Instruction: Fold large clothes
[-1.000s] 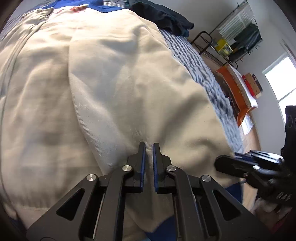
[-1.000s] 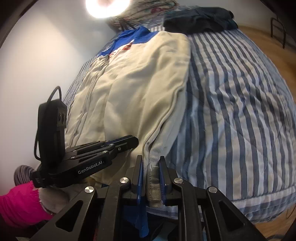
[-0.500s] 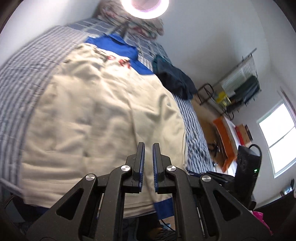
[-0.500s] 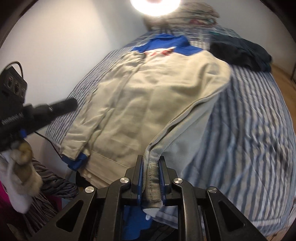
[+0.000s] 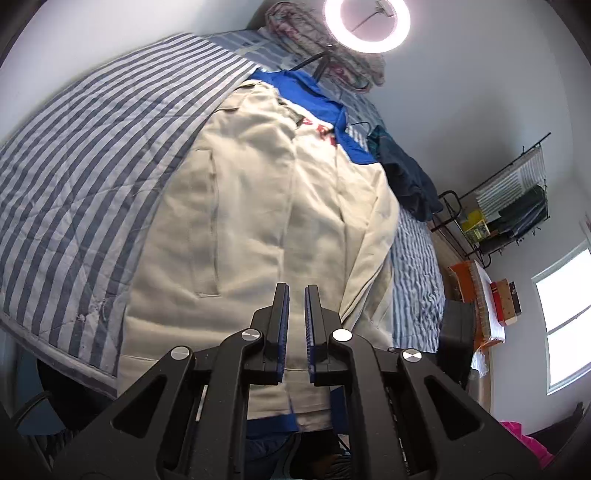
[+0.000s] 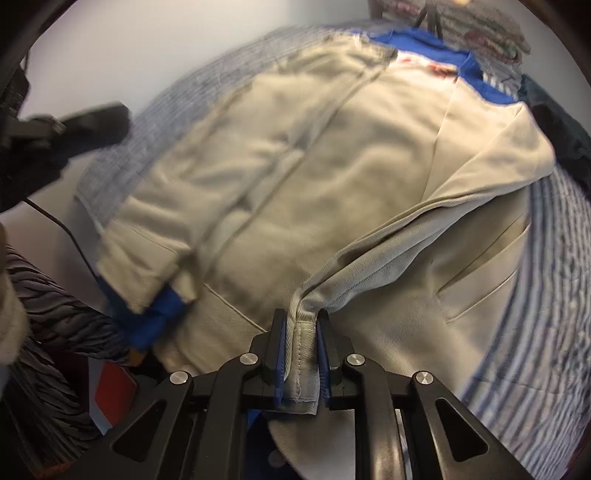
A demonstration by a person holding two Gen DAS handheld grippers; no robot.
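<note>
A cream jacket (image 5: 258, 221) with a blue collar lies spread lengthwise on the striped bed cover (image 5: 92, 166). In the left wrist view my left gripper (image 5: 296, 291) hovers above the jacket's lower end, shut, with nothing between its pads. My right gripper (image 6: 302, 317) is shut on the thick seamed edge of the cream jacket (image 6: 332, 177), holding that edge lifted so a taut ridge of cloth runs from the jaws toward the far right shoulder. A sleeve with a blue cuff (image 6: 162, 310) lies folded along the jacket's left side. The left gripper's blurred fingers (image 6: 92, 118) show at upper left.
A dark blue garment (image 5: 406, 177) lies on the bed by the jacket's far right. A ring light (image 5: 367, 22) stands past the bed head. A metal rack (image 5: 509, 206) and a window (image 5: 565, 317) are to the right. The bed edge (image 5: 55, 332) drops off at lower left.
My left gripper has drawn back and risen off the jacket, so more of the bed shows. My right gripper has carried the jacket's edge leftward from the bed's side over the jacket.
</note>
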